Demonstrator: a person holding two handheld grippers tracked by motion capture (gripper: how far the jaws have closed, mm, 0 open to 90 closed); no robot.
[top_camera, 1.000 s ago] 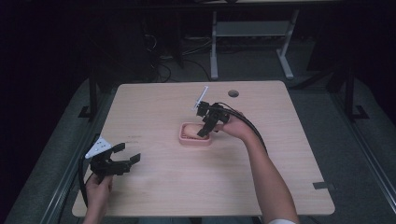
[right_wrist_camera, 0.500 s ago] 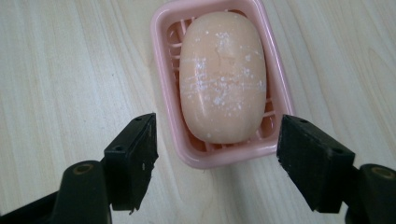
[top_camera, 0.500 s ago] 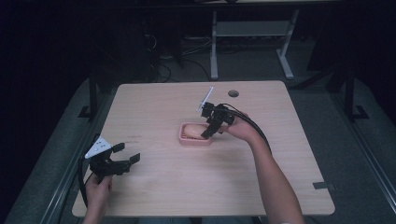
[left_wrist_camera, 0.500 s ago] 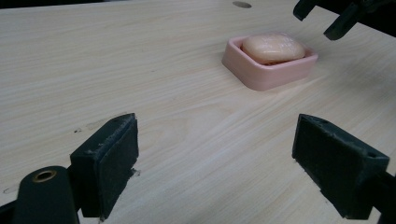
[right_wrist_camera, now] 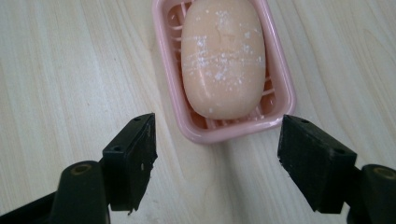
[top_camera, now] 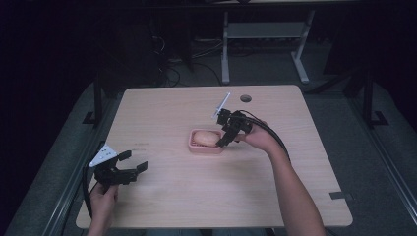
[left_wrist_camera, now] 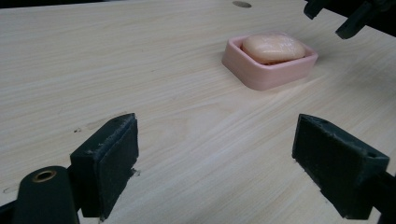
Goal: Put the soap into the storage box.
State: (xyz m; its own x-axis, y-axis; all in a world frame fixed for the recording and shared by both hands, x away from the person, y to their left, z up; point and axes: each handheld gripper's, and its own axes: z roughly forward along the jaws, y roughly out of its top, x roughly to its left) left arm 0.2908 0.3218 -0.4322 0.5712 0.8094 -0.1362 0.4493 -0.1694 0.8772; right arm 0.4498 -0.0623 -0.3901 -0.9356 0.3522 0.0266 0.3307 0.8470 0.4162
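Note:
A pink soap dish [top_camera: 204, 149] sits near the middle of the wooden table [top_camera: 295, 187] with a peach bar of soap [top_camera: 205, 137] lying in it. My right gripper [top_camera: 222, 130] hovers just off the dish's right end, open and empty. In the right gripper view the soap [right_wrist_camera: 223, 60] and the dish rim [right_wrist_camera: 224, 134] lie just ahead of the spread jaws of the gripper [right_wrist_camera: 217, 154]. My left gripper [top_camera: 134, 161] is low at the table's front left, open and empty. The left gripper view looks past that gripper [left_wrist_camera: 219, 163] to the dish [left_wrist_camera: 261, 77].
A round cable hole [top_camera: 246, 98] is in the table top near the far edge. A dark strip of tape [top_camera: 341, 195] lies at the front right corner. White desk legs [top_camera: 225, 54] and cables stand on the floor beyond the table.
My right gripper has drawn back a little to the right, away from the dish. The soap stays in the dish and the left gripper has held still.

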